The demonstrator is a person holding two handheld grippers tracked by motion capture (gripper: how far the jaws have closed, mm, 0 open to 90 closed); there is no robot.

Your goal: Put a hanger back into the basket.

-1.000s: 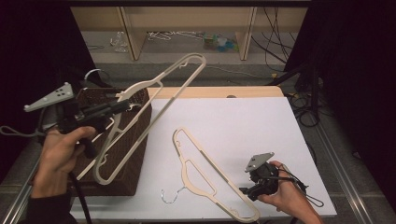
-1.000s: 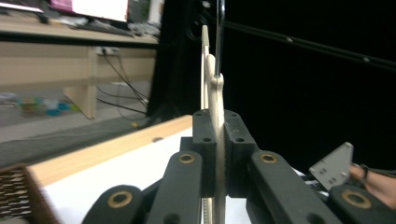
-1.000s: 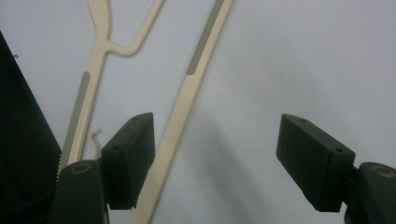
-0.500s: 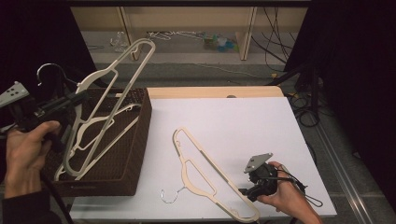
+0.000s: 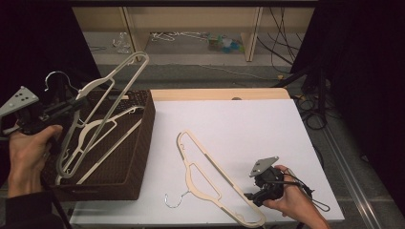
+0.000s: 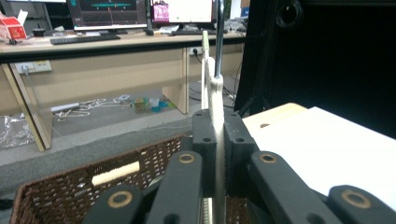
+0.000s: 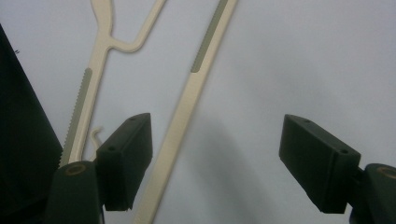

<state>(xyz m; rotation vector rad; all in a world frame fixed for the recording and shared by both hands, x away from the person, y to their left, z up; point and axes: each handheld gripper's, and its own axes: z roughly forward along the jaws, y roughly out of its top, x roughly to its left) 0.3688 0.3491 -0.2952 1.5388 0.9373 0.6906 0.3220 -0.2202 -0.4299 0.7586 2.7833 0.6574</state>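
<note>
On the white tabletop [image 5: 267, 124], right gripper [image 7: 217, 161] jaws stand apart over the lying hanger [image 5: 210, 179] (untouched); left gripper [image 6: 217, 140] jaws clamp another hanger [image 5: 102, 102] above the basket [image 5: 138, 157]: lowering comes next.

Dim, dark-edged frames; soft close-up blur

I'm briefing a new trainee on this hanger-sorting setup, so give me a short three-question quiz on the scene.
1. True or false: the left claw is shut on a cream hanger above the wicker basket.
2. Where does the second hanger lie? A) in the basket B) flat on the white table top C) on the floor
3. Fill in: the right claw has its jaws ____, with one bar of that hanger between them, untouched.

Key: 1 true; 2 B; 3 open
</note>
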